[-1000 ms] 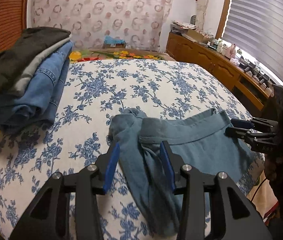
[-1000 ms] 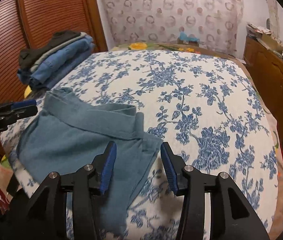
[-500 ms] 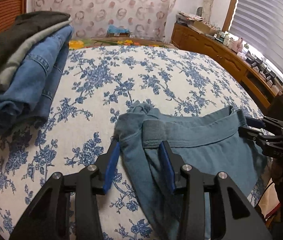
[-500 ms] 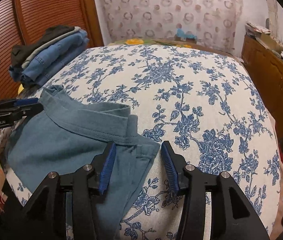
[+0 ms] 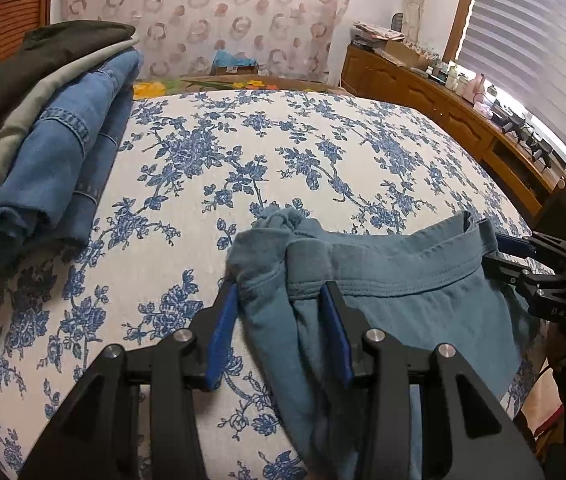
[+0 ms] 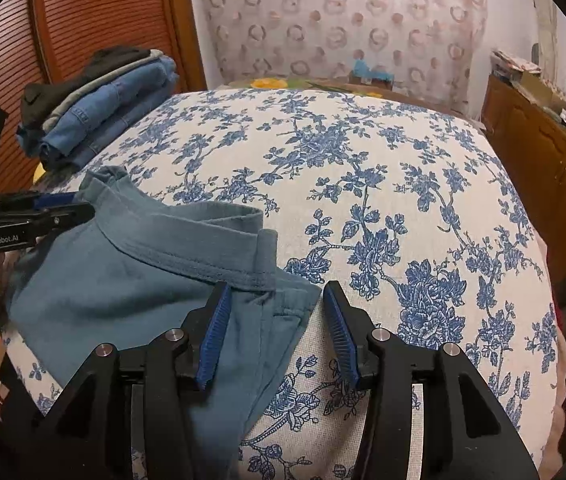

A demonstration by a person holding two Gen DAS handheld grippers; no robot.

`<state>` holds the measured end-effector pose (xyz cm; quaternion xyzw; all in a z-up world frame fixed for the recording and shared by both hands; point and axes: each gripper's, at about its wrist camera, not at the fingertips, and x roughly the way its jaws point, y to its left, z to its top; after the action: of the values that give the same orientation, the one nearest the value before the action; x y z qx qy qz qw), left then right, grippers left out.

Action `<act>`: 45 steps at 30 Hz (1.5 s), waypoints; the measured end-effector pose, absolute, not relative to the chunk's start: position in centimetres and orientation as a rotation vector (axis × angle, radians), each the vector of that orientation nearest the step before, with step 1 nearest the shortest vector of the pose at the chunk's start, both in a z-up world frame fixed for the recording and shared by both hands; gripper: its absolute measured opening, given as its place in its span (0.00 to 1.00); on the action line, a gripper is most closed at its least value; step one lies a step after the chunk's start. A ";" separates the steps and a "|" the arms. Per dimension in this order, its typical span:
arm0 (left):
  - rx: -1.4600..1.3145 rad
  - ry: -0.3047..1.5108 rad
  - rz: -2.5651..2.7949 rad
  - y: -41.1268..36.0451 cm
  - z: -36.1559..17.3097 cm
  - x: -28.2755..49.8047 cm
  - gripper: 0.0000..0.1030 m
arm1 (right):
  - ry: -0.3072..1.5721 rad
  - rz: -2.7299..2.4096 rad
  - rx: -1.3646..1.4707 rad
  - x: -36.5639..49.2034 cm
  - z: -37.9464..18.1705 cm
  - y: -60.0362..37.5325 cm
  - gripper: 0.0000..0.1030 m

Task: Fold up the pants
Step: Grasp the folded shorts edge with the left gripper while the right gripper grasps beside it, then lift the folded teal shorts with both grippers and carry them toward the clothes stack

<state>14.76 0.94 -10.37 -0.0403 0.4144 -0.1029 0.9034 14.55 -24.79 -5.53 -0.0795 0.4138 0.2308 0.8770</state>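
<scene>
The teal pants (image 5: 403, 304) lie waistband-up near the front edge of the bed, their legs hanging over the edge. My left gripper (image 5: 279, 288) is open around the bunched left waist corner, cloth filling the gap between its blue pads. Around the right waist corner (image 6: 283, 300) my right gripper (image 6: 277, 288) stands open, with bedspread showing beside the right pad. Each gripper appears in the other's view: the right gripper (image 5: 523, 256) at the waistband's far end, the left gripper (image 6: 63, 208) at the opposite end.
The bed (image 5: 283, 160) has a white cover with blue flowers. A pile of folded jeans and dark clothes (image 5: 55, 140) sits at its back left corner. A wooden dresser (image 5: 463, 108) with clutter runs along the right, under the window blind. A slatted wooden door (image 6: 83, 40) stands behind the pile.
My left gripper has come forward and down, so the left waist corner now lies between its fingers. The right gripper has hardly shifted, and both jaws keep the same width.
</scene>
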 end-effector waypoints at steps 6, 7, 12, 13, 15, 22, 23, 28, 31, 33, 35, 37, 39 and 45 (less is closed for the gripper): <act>-0.096 0.835 -0.230 1.4 -10.4 14.4 0.40 | 0.864 0.484 -0.174 14.5 -5.5 -24.7 0.47; -0.099 0.836 -0.233 1.5 -10.4 14.5 0.36 | 0.864 0.488 -0.173 14.5 -5.5 -24.7 0.45; -0.122 0.835 -0.279 1.5 -10.5 14.3 0.20 | 0.865 0.522 -0.166 14.5 -5.6 -24.5 0.33; -0.120 0.833 -0.280 1.4 -10.4 14.2 0.17 | 0.866 0.529 -0.161 14.5 -5.6 -24.5 0.30; -0.119 0.827 -0.284 1.3 -10.3 13.9 0.14 | 0.871 0.554 -0.145 14.4 -5.6 -24.5 0.21; -0.159 0.777 -0.314 1.5 -8.8 12.8 0.08 | 0.842 0.569 -0.159 13.8 -5.0 -24.3 0.08; -0.154 0.766 -0.315 1.4 -8.4 12.5 0.08 | 0.832 0.568 -0.162 13.6 -4.8 -24.3 0.08; -0.138 0.697 -0.326 1.0 -6.1 10.9 0.08 | 0.761 0.566 -0.142 12.4 -2.9 -24.5 0.07; -0.123 0.662 -0.330 0.7 -4.7 10.2 0.08 | 0.721 0.573 -0.144 11.8 -1.3 -24.5 0.07; -0.115 0.637 -0.333 0.6 -3.7 9.8 0.08 | 0.695 0.574 -0.150 11.6 -0.2 -24.3 0.07; -0.113 0.615 -0.338 0.6 -2.8 9.5 0.08 | 0.673 0.580 -0.155 11.4 0.7 -24.1 0.07; -0.110 0.592 -0.343 0.6 -1.9 9.1 0.08 | 0.652 0.579 -0.159 11.4 1.6 -23.8 0.07; -0.102 0.568 -0.340 0.7 -1.0 8.8 0.08 | 0.629 0.579 -0.168 11.5 2.5 -23.5 0.07; -0.082 0.521 -0.311 1.6 0.8 8.2 0.08 | 0.577 0.593 -0.187 11.6 4.6 -22.3 0.07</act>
<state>8.17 1.63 0.84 -0.0404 0.2567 -0.1530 0.9534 11.62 -22.27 4.63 -0.0907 0.2799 0.2878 0.9114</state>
